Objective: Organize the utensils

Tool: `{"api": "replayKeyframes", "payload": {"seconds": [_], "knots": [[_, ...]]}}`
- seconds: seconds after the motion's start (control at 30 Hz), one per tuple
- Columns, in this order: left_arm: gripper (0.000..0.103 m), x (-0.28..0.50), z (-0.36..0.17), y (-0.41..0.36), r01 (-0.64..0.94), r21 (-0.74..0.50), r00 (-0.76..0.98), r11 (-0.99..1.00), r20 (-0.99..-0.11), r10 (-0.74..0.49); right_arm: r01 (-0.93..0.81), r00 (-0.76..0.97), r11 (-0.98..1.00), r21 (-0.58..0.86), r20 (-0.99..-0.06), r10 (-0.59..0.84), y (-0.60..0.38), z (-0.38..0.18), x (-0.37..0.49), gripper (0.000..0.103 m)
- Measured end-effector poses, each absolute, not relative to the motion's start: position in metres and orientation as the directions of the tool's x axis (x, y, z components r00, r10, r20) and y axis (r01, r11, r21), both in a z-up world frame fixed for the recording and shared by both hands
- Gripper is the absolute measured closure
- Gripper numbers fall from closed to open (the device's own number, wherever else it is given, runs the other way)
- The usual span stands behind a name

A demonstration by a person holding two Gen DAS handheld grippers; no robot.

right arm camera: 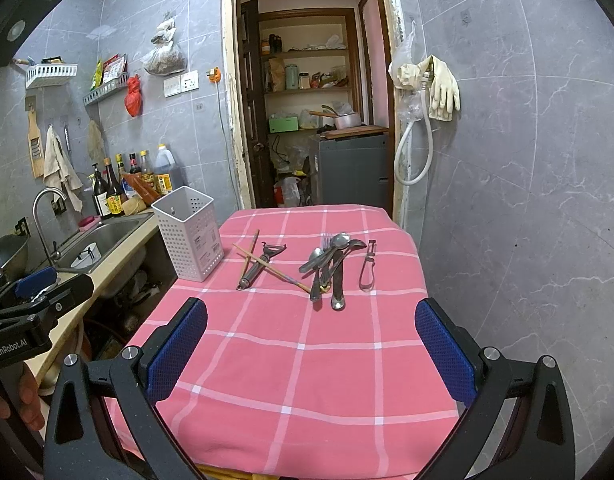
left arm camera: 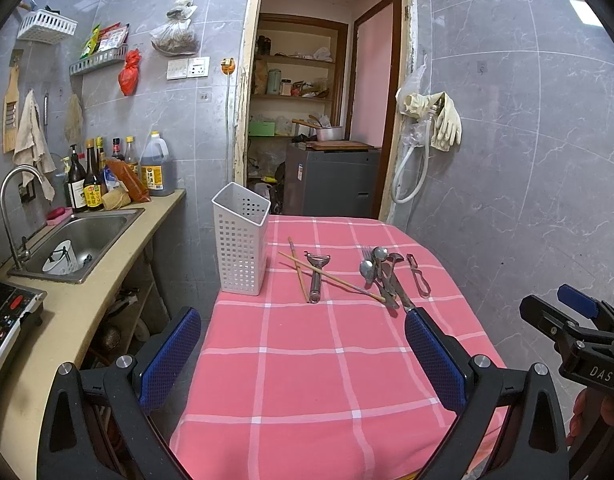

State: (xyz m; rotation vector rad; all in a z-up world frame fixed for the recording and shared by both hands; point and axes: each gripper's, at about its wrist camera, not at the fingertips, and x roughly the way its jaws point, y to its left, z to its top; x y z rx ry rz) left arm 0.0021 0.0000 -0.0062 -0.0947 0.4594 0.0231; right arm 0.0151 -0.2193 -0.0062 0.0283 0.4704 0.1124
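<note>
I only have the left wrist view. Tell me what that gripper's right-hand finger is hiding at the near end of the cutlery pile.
Observer: Only handle ends. In the right wrist view the cutlery pile finishes on bare tablecloth, with nothing else beneath or beside those ends.
Operator: Now check the basket face turned away from me.
Observer: The white basket carries a paper label low on that face.
</note>
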Motion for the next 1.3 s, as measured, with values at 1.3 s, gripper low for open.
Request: {"api": "replayKeyframes", "payload": {"seconds": [1.3], "knots": [[0.000,0.021,-0.011,0.010,-0.037,-0.078,0.889,0.996,-0.459,-0.003,-0.089,0.885,0.994,0.065,-0.453,0.109,-0.220,-0.004,0.030,0.001]]}}
